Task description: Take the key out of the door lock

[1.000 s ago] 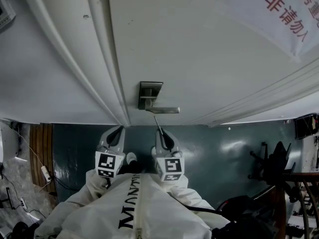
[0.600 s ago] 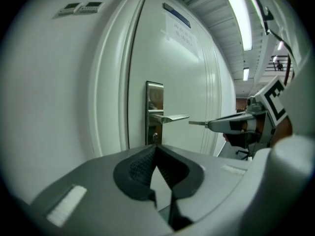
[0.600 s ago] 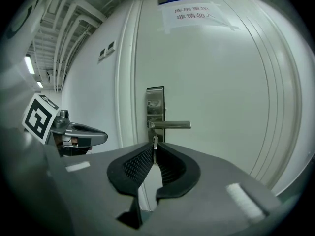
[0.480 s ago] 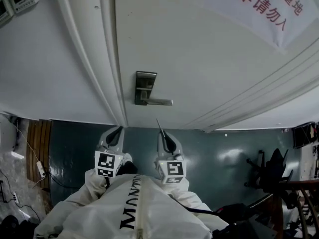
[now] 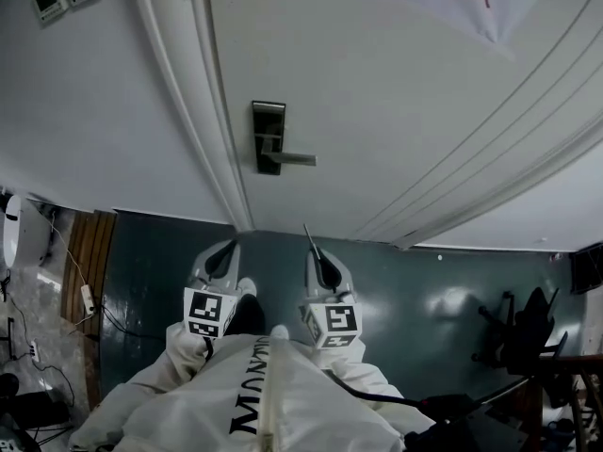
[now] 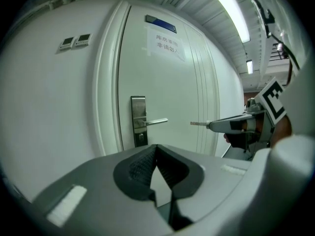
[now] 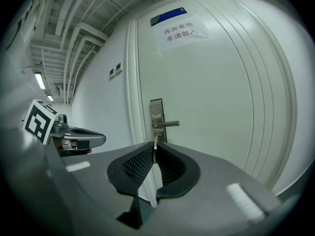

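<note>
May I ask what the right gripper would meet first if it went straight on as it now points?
Probably the lock plate, just below the lever handle, with the key in the right gripper touching first; depth is unclear.

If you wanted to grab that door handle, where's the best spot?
Probably the free end of the lever handle, away from the lock plate. It sticks out level to the right, so come straight at the door with jaws above and below it.

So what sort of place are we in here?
Probably an indoor corridor outside a storeroom or plant room: a white door with a paper notice and lever lock, wall control panels, and strip lights beside exposed ceiling pipes.
</note>
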A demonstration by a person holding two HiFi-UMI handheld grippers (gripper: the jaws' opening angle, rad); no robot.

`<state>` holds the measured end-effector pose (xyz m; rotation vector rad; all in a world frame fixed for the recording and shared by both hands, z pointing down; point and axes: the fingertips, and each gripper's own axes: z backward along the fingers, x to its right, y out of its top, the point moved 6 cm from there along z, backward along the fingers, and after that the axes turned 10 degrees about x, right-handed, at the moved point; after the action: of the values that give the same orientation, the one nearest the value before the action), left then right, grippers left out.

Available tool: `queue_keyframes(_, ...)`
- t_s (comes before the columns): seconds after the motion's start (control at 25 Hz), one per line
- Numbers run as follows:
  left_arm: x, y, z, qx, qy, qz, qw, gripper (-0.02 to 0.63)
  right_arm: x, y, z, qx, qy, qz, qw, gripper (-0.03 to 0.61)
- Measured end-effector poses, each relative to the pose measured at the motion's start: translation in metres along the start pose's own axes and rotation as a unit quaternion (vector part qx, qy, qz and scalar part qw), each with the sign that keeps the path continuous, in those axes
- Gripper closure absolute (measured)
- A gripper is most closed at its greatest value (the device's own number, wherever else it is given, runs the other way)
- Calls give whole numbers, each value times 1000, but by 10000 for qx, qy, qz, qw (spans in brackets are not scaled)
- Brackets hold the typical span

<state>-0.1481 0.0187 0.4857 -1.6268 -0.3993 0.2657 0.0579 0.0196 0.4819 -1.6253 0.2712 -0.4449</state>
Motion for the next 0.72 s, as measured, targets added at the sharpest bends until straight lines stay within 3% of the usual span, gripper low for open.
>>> queue_keyframes(0.2, 18, 4, 22, 27, 58, -60, 10000, 614, -4, 2, 23, 105, 75, -57, 9999, 557)
queue_keyframes(0.72, 1, 12, 41, 174, 28, -7, 9998, 614, -25, 11, 33, 196, -65, 54, 9998, 557)
